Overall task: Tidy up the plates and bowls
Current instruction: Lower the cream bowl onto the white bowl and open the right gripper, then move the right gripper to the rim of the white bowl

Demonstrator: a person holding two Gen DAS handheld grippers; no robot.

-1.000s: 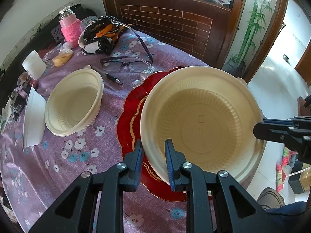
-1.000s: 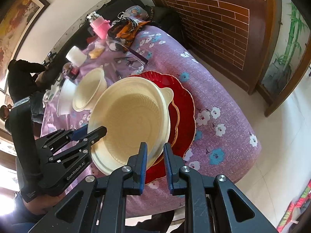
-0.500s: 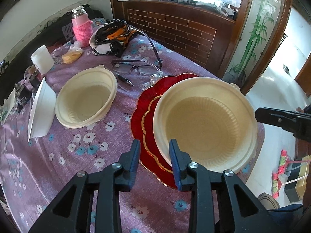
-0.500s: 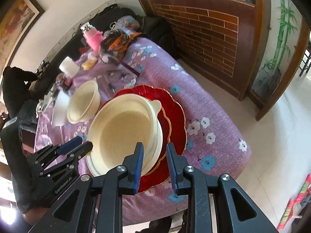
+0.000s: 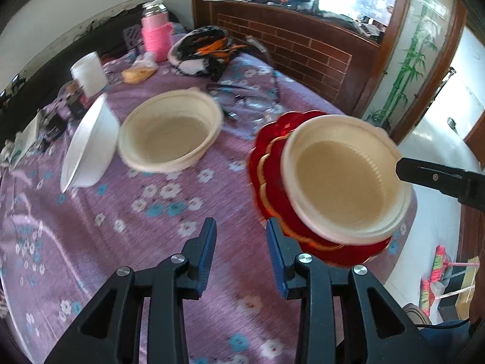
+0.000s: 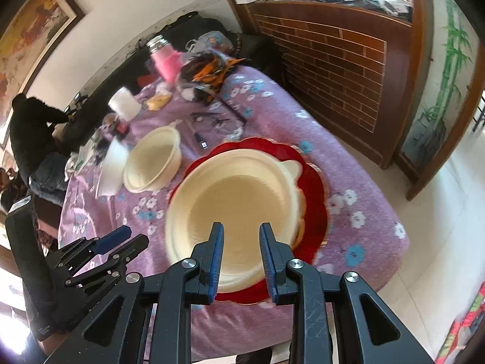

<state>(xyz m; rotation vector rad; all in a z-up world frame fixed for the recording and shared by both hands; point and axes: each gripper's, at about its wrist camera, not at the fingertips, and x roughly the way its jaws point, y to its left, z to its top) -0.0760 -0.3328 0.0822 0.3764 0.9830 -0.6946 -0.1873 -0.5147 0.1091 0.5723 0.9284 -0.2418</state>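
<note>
Now both the left gripper (image 5: pixel 241 244) and right gripper (image 6: pixel 241 247), jaws just opened and empty, sit near the cream bowl (image 6: pixel 239 200) resting on the red plate (image 6: pixel 315 182); probably light, thin, flexible disposable ware, best pinched at its rim.

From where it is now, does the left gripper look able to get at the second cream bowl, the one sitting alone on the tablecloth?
Probably yes. The left gripper is open and holds nothing, and only bare purple tablecloth lies between it and the lone cream bowl. The white bowl leans beside it but off that path.
</note>
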